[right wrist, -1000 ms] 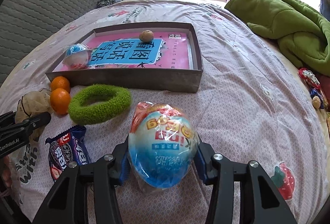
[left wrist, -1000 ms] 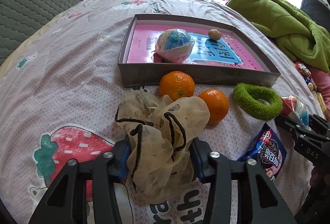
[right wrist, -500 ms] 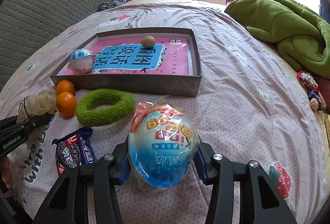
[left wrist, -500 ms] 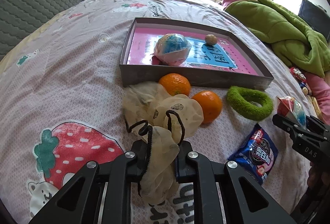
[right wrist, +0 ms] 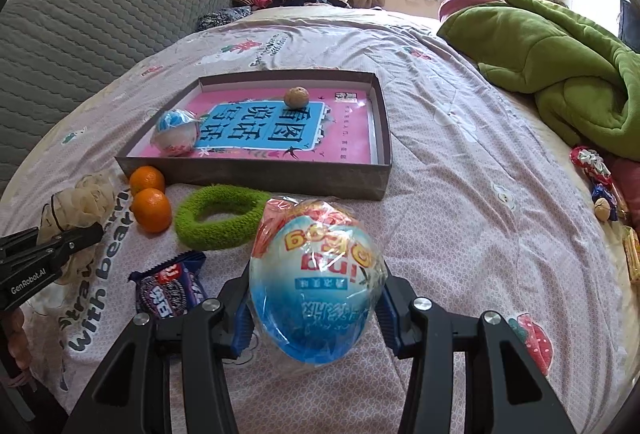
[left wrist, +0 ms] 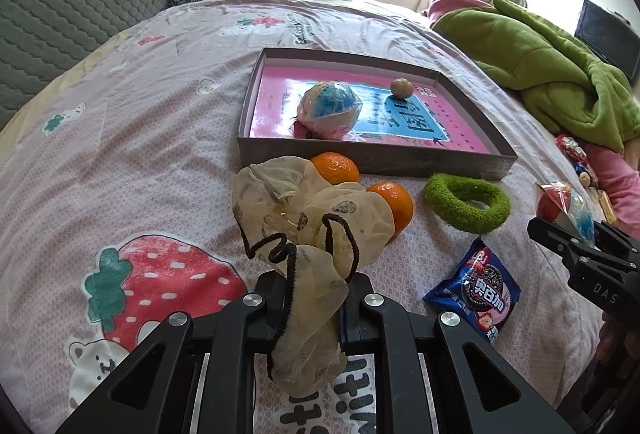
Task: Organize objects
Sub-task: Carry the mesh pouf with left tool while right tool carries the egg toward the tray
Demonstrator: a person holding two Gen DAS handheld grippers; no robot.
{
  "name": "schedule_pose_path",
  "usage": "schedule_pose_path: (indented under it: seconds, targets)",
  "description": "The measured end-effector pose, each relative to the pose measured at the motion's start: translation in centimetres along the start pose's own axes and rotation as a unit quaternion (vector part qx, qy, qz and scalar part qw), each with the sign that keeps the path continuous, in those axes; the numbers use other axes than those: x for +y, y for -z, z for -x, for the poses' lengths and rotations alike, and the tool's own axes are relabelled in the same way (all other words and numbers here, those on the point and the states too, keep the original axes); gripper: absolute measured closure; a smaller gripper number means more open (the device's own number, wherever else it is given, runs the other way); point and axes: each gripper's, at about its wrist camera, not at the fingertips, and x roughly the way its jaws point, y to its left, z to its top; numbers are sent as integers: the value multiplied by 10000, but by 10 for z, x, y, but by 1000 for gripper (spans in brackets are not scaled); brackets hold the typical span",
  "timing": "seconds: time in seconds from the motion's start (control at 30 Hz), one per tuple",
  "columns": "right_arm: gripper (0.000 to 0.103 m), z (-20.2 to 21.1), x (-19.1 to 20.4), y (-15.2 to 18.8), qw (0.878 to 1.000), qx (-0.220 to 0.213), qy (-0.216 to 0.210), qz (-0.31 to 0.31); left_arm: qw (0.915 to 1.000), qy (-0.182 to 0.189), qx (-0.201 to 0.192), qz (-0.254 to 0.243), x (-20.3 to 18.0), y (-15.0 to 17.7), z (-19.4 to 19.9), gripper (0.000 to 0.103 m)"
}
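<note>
My left gripper (left wrist: 310, 298) is shut on a beige mesh drawstring bag (left wrist: 308, 222), held above the bedsheet in front of two oranges (left wrist: 394, 204). My right gripper (right wrist: 314, 308) is shut on a wrapped blue-and-white toy egg (right wrist: 316, 282), held above the bed. A shallow grey box (right wrist: 256, 176) with a pink and blue bottom lies ahead; it holds another wrapped egg (right wrist: 176, 132) and a walnut (right wrist: 296, 96). A green fuzzy ring (right wrist: 218, 216) and a blue cookie packet (right wrist: 168, 288) lie on the sheet in front of the box.
A green blanket (right wrist: 560, 54) is piled at the right. Small wrapped snacks (right wrist: 596, 170) lie at the bed's right edge. A grey quilted headboard (right wrist: 80, 26) is at the left, clothes piled by the window behind.
The left gripper has closed on the mesh bag and lifted it. The right gripper has risen slightly and still holds the egg.
</note>
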Motion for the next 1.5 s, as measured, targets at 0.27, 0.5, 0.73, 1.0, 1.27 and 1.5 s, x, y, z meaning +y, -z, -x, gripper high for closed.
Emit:
schedule_pose_path:
  seconds: [0.27,0.5,0.73,1.0,1.27,1.5]
  targets:
    - [53,10,10,-1,9999,-54,-74,87,10000,-3,-24,-49,-5,0,9,86]
    - [53,22,15,-1,9997,-125,-145,141,9999,-10,-131,-50,-8,-1,22,86]
    - [53,40,19,-3,9993,-307,-197,130,9994,-52,-318,-157,-18,-1,43,86]
    - [53,62,28,-5,9979,-535,-308,174,9978,-86,-599,-286,-28,-2,70,86]
    - [53,81,32,-13,9960,-796,-349,212,9961,-61,-786,-387,-39,-8,88,86]
    - [53,92,33,-19,9945,-945,-387,228,9940,-97,-960,-521,-53,-10,99,86]
